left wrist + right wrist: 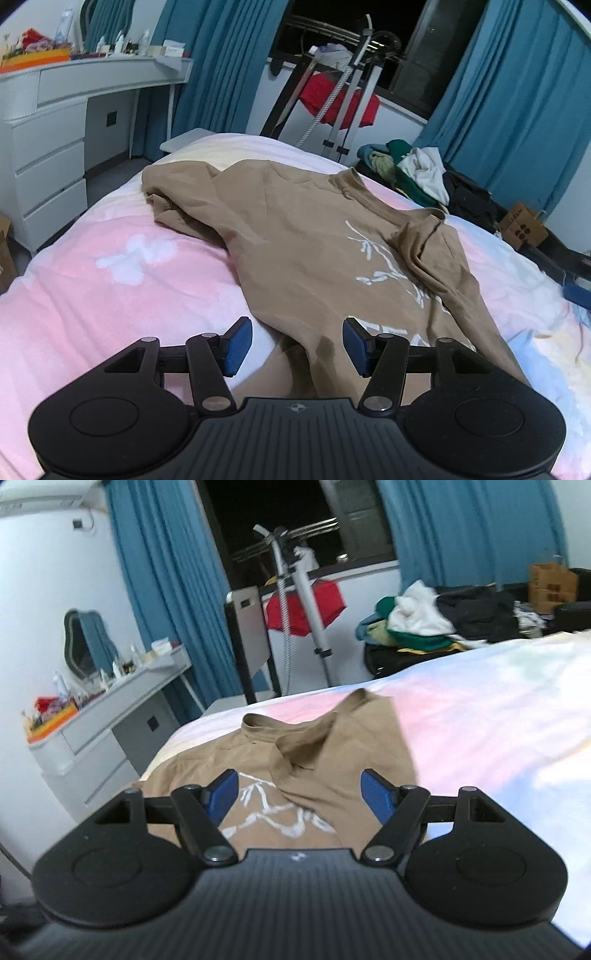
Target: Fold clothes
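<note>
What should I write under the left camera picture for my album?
Open left gripper hovers over a tan shirt spread on a pink bed.

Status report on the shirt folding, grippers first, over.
Left gripper open, empty above hem. Right gripper open, empty. Tan shirt on bed, right sleeve folded in, left bunched. Nothing in the way.

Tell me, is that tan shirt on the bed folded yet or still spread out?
Partly folded. The tan shirt lies mostly flat on the bed, with one sleeve laid across its printed front.
</note>
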